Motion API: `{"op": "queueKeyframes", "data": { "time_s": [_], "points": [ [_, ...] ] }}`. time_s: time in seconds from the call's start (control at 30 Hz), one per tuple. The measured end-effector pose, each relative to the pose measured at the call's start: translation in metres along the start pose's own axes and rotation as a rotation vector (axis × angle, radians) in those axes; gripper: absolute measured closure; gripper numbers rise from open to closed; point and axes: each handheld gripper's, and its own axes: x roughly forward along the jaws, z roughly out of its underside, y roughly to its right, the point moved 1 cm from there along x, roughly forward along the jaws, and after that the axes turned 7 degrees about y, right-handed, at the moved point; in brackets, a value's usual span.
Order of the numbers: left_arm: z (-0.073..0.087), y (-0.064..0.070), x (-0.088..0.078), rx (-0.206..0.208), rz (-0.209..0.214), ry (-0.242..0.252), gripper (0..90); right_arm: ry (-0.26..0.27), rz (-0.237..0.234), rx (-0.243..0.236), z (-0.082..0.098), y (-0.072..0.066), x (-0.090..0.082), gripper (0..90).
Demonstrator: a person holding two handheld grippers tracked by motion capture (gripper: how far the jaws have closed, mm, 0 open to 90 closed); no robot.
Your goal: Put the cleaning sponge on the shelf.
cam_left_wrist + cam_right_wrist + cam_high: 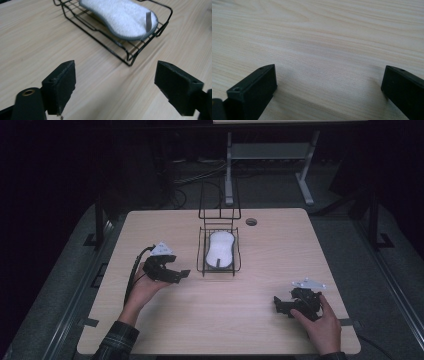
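While nothing is held in either one, both tools are seen with jaws spread wide. The left tool (172,272) is carried just off the near left corner of the rack (202,262), jaws aimed toward it over bare wood; in the left gripper view that corner lies directly ahead, between the two pads and beyond them. Inside the rack a white sponge (220,248) is laid flat, its long axis running away from the person, along the rack's length. From the left tool the sponge therefore lies ahead and to the right, with the rack's wire wall between them. The right tool (286,306) is rested low on the surface (260,330) near its front right edge, well apart from the rack, so the left hand is plainly the nearer. A pale wooden surface with a small round hole (251,221) behind the rack is shown; beyond it, a dark room with cables and a grey stand (229,170) can be made out.
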Motion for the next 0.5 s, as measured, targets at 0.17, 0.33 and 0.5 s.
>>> {"op": "queueKeyframes", "data": {
  "time_s": [0.17, 0.33, 0.5],
  "points": [
    [0.014, 0.005, -0.013, 0.005, -0.032, 0.018, 12.9, 0.0, 0.0, 0.0, 0.0, 0.0, 0.0, 0.0],
    [0.033, 0.014, -0.028, 0.027, -0.06, 0.013, 12.7, 0.0, 0.0, 0.0, 0.0, 0.0, 0.0, 0.0],
    [0.046, 0.02, -0.037, 0.026, -0.063, 0.001, 12.7, 0.0, 0.0, 0.0, 0.0, 0.0, 0.0, 0.0]
  ]
}}
